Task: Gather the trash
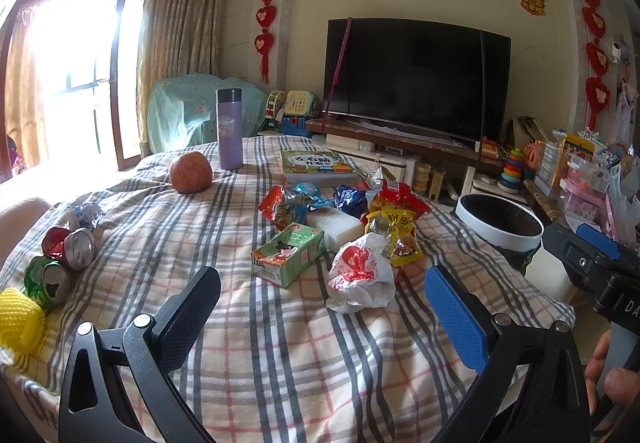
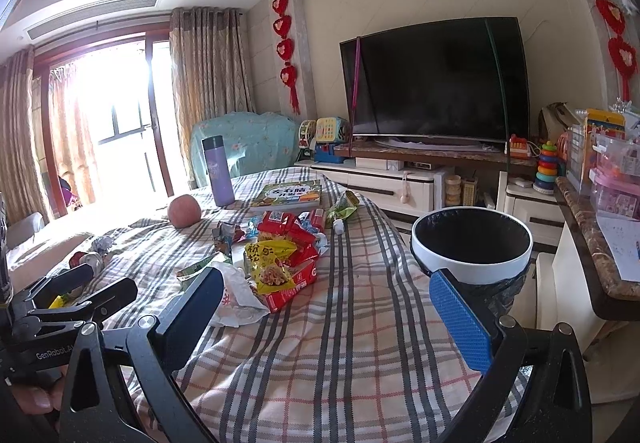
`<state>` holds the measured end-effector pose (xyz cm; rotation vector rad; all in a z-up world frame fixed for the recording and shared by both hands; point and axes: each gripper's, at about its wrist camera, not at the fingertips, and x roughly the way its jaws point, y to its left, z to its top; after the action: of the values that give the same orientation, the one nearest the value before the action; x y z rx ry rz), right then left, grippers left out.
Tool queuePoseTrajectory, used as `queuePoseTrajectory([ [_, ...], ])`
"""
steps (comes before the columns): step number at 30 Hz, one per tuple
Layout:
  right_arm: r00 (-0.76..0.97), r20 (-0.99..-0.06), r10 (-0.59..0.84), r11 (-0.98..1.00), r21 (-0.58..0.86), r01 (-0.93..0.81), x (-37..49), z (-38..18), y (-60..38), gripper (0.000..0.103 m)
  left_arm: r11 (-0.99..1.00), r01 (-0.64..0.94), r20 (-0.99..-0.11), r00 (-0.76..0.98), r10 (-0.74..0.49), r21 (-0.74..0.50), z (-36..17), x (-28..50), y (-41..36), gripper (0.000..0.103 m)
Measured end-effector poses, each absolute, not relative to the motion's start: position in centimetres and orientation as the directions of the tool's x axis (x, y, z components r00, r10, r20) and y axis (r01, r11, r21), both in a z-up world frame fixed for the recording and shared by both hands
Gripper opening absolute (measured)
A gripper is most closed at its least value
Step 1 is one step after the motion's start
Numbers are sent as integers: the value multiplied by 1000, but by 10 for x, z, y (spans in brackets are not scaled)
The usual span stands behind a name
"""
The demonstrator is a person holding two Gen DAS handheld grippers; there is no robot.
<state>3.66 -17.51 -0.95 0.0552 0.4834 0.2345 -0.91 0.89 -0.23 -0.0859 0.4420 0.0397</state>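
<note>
A heap of trash lies mid-table on the plaid cloth (image 1: 280, 343): a crumpled white bag with red print (image 1: 360, 271), a green drink carton (image 1: 288, 255), a white foam block (image 1: 338, 227) and red and yellow snack wrappers (image 1: 394, 219). Two crushed cans (image 1: 60, 263), a foil ball (image 1: 86, 213) and yellow foam netting (image 1: 20, 319) sit at the left. My left gripper (image 1: 320, 303) hangs open, empty, short of the white bag. My right gripper (image 2: 326, 303) is open and empty too, between the wrappers (image 2: 280, 263) and the white-rimmed bin (image 2: 472, 243) off the table's right edge.
An orange fruit (image 1: 190, 172), a purple flask (image 1: 229, 129) and a green book (image 1: 316, 163) stand at the far side. Behind are a TV (image 1: 416, 77) on a low cabinet, toys, and a cluttered counter (image 2: 600, 263) at right. A person's hand (image 1: 612, 383) holds the right gripper.
</note>
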Motion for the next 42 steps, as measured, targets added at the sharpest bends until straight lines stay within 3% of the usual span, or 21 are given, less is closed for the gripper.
queuePoseTrajectory([
  [21, 798, -516, 311, 950, 183, -252, 62, -22, -178, 103, 997, -49, -512, 859, 10, -63, -11, 21, 11, 102],
  [27, 739, -555, 380, 925, 235, -299, 84, -33, -173, 101, 998, -32, -566, 824, -9, -62, -17, 43, 12, 96],
  [35, 624, -630, 462, 886, 300, -353, 124, -61, -159, 72, 997, -10, -637, 769, -45, -82, -29, 80, 16, 92],
  [42, 570, -661, 488, 869, 302, -392, 150, -73, -147, 66, 995, 9, -673, 736, -71, -94, -39, 107, 14, 87],
])
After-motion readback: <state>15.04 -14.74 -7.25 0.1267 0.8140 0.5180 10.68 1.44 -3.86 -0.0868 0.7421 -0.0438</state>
